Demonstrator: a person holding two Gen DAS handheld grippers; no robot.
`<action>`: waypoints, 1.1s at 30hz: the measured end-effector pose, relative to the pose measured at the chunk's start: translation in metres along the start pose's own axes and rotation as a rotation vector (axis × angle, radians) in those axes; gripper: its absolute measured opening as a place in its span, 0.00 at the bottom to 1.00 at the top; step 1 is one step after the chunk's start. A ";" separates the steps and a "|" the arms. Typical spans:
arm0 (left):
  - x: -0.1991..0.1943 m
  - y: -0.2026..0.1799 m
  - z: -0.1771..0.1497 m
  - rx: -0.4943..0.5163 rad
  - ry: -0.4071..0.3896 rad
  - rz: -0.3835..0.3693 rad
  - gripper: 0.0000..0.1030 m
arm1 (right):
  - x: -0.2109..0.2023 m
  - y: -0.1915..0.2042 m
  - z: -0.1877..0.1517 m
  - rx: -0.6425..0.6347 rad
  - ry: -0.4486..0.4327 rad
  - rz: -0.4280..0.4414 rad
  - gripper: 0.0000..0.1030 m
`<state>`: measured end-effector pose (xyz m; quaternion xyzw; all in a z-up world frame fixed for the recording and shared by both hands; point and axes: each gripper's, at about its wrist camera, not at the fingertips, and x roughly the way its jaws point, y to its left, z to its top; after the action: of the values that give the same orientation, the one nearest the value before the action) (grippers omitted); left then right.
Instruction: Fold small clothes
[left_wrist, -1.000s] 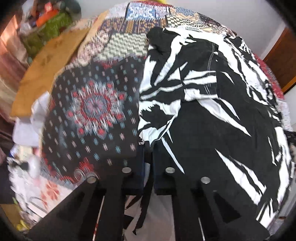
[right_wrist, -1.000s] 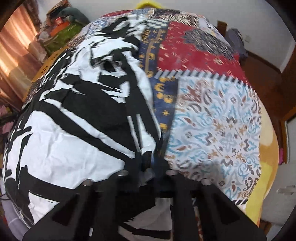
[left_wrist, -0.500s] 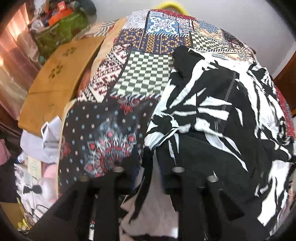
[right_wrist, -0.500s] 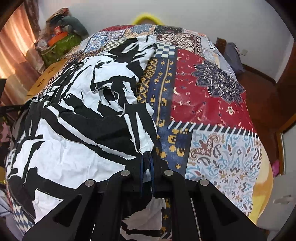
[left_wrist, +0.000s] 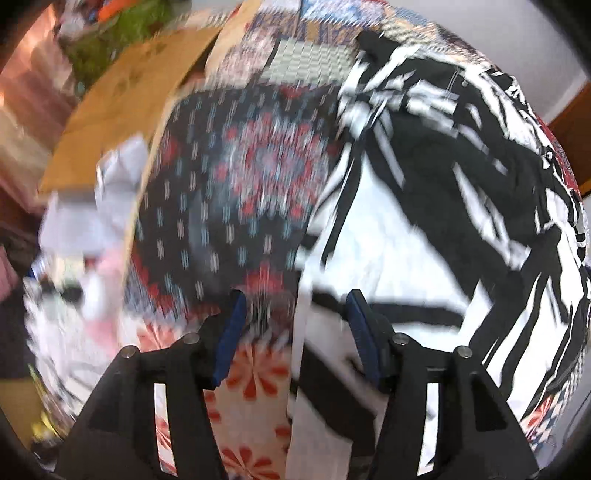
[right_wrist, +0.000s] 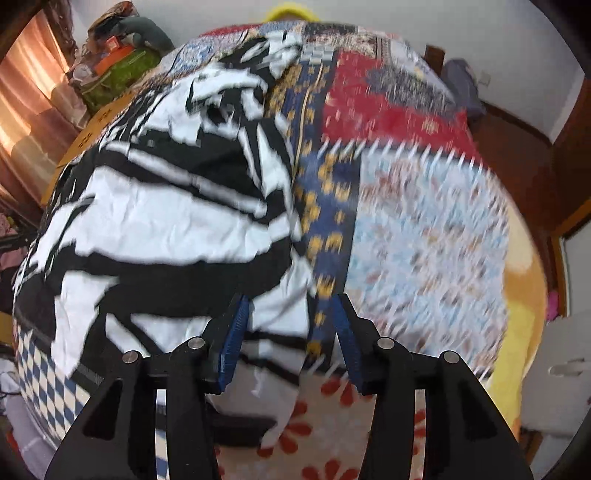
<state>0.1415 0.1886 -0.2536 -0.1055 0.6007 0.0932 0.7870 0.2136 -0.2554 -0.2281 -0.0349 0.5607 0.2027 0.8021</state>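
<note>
A black-and-white patterned garment (left_wrist: 424, 206) lies spread on a patchwork quilt (left_wrist: 236, 192); it also shows in the right wrist view (right_wrist: 159, 221). My left gripper (left_wrist: 295, 306) is open over the garment's near left edge, with a strip of its fabric between the blue pads but not pinched. My right gripper (right_wrist: 290, 314) is open over the garment's near right edge, where it meets the quilt (right_wrist: 424, 229). Both views are motion-blurred.
A wooden board (left_wrist: 125, 107) and loose cloths (left_wrist: 92, 221) lie left of the bed. Bags and clutter (right_wrist: 118, 70) stand at the back left. A wooden floor and door frame (right_wrist: 535, 155) are to the right.
Both grippers were shut on the garment's near corners and have opened, letting it go. The garment now lies flatter on the quilt and both cameras are moving.
</note>
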 end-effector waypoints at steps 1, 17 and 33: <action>0.001 0.003 -0.006 -0.024 0.000 -0.018 0.55 | 0.000 0.001 -0.002 0.005 -0.002 0.007 0.42; -0.063 -0.023 0.006 0.015 -0.192 -0.026 0.03 | -0.033 0.018 0.014 0.029 -0.123 0.123 0.05; -0.135 -0.029 0.141 -0.089 -0.485 0.006 0.03 | -0.090 -0.001 0.140 0.052 -0.408 0.070 0.04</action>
<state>0.2445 0.1971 -0.0860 -0.1127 0.3896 0.1445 0.9026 0.3120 -0.2423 -0.0944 0.0473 0.3927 0.2187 0.8920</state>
